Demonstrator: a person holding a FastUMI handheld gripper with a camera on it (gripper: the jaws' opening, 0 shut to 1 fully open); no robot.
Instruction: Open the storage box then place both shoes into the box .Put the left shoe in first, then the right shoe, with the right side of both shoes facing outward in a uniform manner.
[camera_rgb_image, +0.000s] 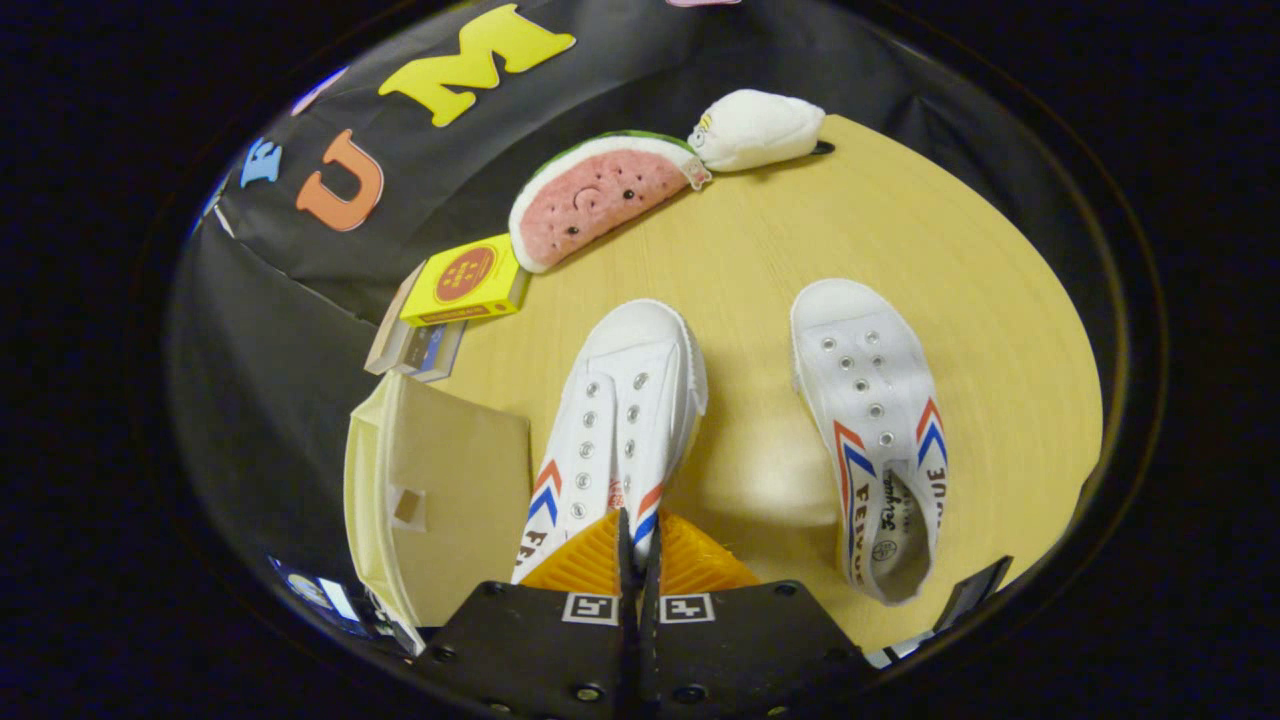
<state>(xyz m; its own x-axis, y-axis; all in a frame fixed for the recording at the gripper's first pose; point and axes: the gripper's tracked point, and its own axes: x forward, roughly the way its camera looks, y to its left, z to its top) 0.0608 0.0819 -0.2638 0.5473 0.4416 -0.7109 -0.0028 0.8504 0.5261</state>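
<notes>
White canvas shoe (615, 420), lace-free, with metal eyelets and red-and-blue chevron stripes on both sides. Long axis runs straight away from the gripper (637, 545); toe points toward the far side of the table, heel end under the fingertips. The fingers are drawn together with almost no gap, pinching the shoe's rear collar between them. Partial dark lettering shows on its side, too cropped to read.

Second white shoe (875, 430), same pattern, lying well apart to the right on the table. Long axis roughly parallel to the first, toe away and leaning slightly toward it, opening facing up. Side lettering reads "FEIYUE"; script print on the insole is too small to make out.

Storage box (440, 500), cream plastic, just left of the held shoe, its flap showing a small square catch.

Wooden table (990, 330), light yellow grain, bearing all items.

Yellow carton (468, 283) with a round red label, print unreadable, resting on a flat book-like item (415, 348) at the table's far left edge.

Watermelon-slice plush (600, 195) with a stitched face, beyond the shoes; a white plush (757, 130) touching its right end.
</notes>
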